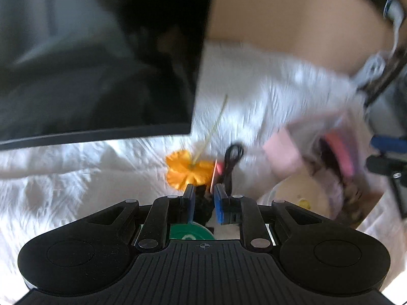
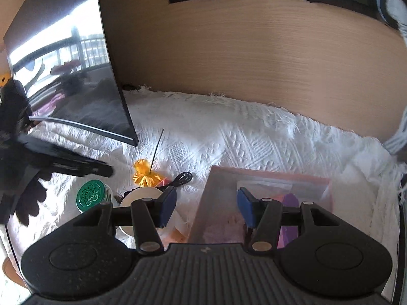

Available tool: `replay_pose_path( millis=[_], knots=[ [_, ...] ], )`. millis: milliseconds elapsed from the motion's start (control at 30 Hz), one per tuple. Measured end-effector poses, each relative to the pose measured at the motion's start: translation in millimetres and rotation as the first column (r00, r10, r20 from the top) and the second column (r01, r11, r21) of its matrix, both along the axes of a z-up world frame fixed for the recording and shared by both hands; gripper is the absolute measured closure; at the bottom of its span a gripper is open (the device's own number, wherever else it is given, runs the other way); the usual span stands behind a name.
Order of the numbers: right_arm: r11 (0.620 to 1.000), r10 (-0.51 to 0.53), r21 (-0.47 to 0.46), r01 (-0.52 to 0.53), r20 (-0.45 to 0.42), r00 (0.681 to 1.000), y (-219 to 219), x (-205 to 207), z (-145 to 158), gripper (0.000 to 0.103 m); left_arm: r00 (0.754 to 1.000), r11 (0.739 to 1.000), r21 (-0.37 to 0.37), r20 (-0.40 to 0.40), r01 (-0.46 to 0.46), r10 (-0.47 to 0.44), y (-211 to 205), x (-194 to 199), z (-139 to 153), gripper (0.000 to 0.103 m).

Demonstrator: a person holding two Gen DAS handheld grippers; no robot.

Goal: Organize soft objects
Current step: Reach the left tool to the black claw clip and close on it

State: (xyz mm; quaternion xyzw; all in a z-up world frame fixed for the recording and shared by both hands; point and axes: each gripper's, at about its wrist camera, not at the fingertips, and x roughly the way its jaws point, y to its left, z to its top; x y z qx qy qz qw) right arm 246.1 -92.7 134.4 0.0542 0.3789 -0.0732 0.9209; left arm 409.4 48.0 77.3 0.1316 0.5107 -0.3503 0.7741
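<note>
Now, step: carrying a pick, judged.
Left hand-held gripper: jaws nearly closed on a dark soft object, above the white cloth.
Right hand-held gripper: jaws wide, empty, over the pink pouch.
Orange flower: on the cloth.
Next: likely drop into pouch.

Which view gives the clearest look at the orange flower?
The right wrist view: the orange flower is sharp there, lying on the white cloth with its thin stem running back toward the dark panel. The left wrist view shows it larger but motion-blurred, and the left gripper covers its near edge.
</note>
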Motion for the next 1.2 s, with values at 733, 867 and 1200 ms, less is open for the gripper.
replay_pose_path(
  millis=[733, 867, 1200],
  knots=[
    [0.991, -0.053, 0.117, 0.057, -0.039, 0.998, -47.0, -4.7, -28.4, 0.05, 0.963, 0.935, 0.236, -0.125, 0.264, -0.241, -37.4, 9.6, -52.3, 0.078],
    [0.992, -0.041, 0.115, 0.046, -0.043, 0.998, -40.8, 0.2, -28.4, 0.05, 0.962, 0.927, 0.264, -0.125, 0.267, -0.242, -41.0, 6.7, -58.3, 0.071],
    [0.995, -0.018, 0.102, 0.022, -0.035, 0.999, -28.3, -1.2, -23.9, 0.05, 0.981, 0.934, 0.302, -0.093, 0.19, -0.169, -50.7, 21.6, -69.8, 0.065]
  ],
)
